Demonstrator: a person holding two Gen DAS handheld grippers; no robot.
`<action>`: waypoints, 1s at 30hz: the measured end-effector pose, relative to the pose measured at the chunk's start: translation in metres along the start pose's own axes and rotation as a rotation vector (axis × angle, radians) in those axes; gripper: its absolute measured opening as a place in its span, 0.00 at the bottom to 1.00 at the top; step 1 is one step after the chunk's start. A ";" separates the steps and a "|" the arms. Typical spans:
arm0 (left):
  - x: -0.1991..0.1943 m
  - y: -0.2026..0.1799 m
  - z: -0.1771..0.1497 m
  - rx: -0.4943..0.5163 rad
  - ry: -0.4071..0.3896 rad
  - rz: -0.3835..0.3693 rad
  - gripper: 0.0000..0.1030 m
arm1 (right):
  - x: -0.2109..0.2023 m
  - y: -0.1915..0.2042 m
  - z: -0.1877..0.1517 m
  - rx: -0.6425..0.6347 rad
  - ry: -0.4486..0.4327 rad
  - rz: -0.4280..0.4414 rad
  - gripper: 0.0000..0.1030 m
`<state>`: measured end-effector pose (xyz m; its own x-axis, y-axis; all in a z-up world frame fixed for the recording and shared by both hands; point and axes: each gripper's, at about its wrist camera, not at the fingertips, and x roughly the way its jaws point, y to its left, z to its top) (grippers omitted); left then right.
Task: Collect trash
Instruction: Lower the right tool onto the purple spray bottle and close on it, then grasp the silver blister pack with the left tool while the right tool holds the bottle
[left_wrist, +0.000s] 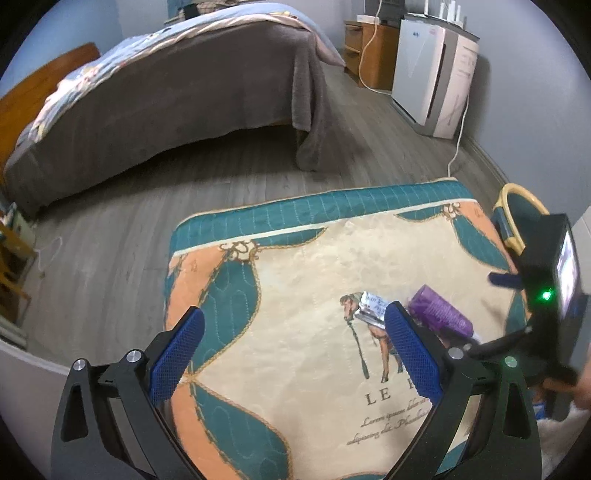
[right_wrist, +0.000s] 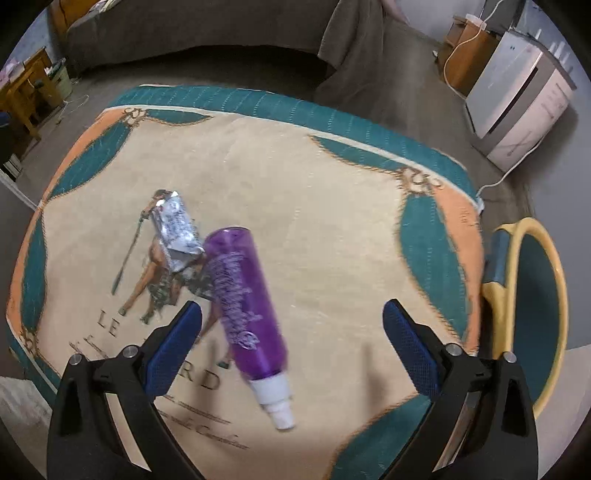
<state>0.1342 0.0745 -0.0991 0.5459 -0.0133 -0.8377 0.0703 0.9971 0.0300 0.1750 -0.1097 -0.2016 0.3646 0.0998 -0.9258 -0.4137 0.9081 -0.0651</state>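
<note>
On the grey plank floor (left_wrist: 122, 229), beside the bed (left_wrist: 166, 99) draped in a grey blanket, lies a cream, teal and orange rug (right_wrist: 314, 206). A teal bin with a yellow rim (right_wrist: 535, 295) stands just off the rug's right edge. Near the rug's middle, on the printed horse figure, a purple bottle (right_wrist: 245, 306) lies on its side, white cap toward the near edge, touching a crumpled silver wrapper (right_wrist: 176, 230). The right gripper (right_wrist: 291, 317) hangs over the bottle, jaws spread and holding nothing. The left gripper (left_wrist: 295, 325) is likewise spread wide, empty.
</note>
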 end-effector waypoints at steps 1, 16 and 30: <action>0.001 -0.001 0.000 0.003 0.003 0.003 0.94 | 0.001 0.001 0.001 0.011 0.001 0.014 0.89; 0.024 -0.008 -0.012 0.018 0.073 0.037 0.94 | 0.016 0.009 0.004 0.005 0.061 0.121 0.34; 0.094 -0.058 -0.029 0.118 0.131 -0.071 0.94 | 0.012 -0.055 0.006 0.116 0.099 0.021 0.33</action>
<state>0.1566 0.0176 -0.1953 0.4229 -0.0658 -0.9038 0.2065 0.9781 0.0254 0.2070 -0.1558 -0.2064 0.2703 0.0835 -0.9592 -0.3190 0.9477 -0.0074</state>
